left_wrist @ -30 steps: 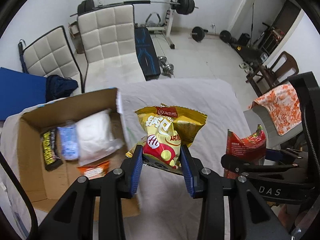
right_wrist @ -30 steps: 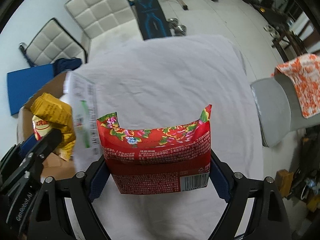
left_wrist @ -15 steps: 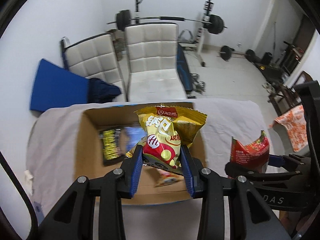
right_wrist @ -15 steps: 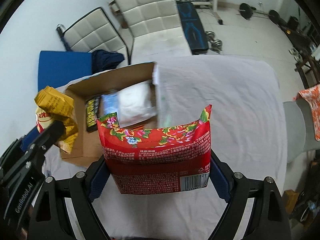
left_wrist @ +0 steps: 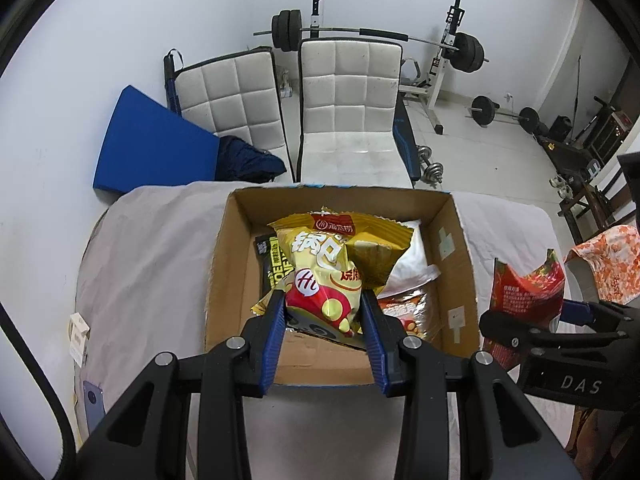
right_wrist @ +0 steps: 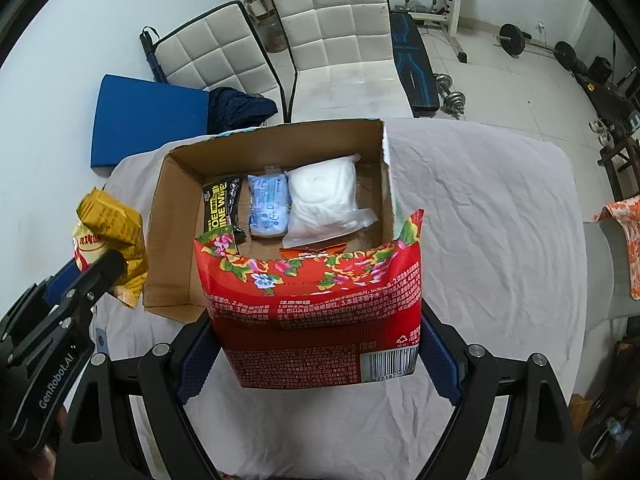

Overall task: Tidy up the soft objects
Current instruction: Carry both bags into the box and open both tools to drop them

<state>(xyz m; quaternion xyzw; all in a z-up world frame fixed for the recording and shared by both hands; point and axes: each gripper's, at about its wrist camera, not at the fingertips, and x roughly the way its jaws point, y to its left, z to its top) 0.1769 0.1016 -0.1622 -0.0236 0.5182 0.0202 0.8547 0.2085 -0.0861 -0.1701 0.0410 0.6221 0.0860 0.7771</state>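
My left gripper (left_wrist: 323,316) is shut on a yellow snack bag (left_wrist: 328,264) and holds it above the open cardboard box (left_wrist: 236,264). My right gripper (right_wrist: 316,344) is shut on a red flowered packet (right_wrist: 316,304) near the box's front right corner; it also shows in the left wrist view (left_wrist: 524,288). The box (right_wrist: 176,216) holds a black-and-yellow bar (right_wrist: 218,204), a blue wipes pack (right_wrist: 268,204), a white soft pack (right_wrist: 324,196) and an orange packet (right_wrist: 312,251). The yellow bag shows at the left of the right wrist view (right_wrist: 108,236).
The box stands on a table under a wrinkled white cloth (right_wrist: 480,216). Two white padded chairs (left_wrist: 348,120) and a blue mat (left_wrist: 152,148) stand behind the table. Gym weights (left_wrist: 484,110) lie on the floor. An orange patterned cloth (left_wrist: 612,260) hangs at right.
Both grippers have swung left with their packets. The yellow bag has gone from over the cloth to over the box. The red packet has reached the box's front edge.
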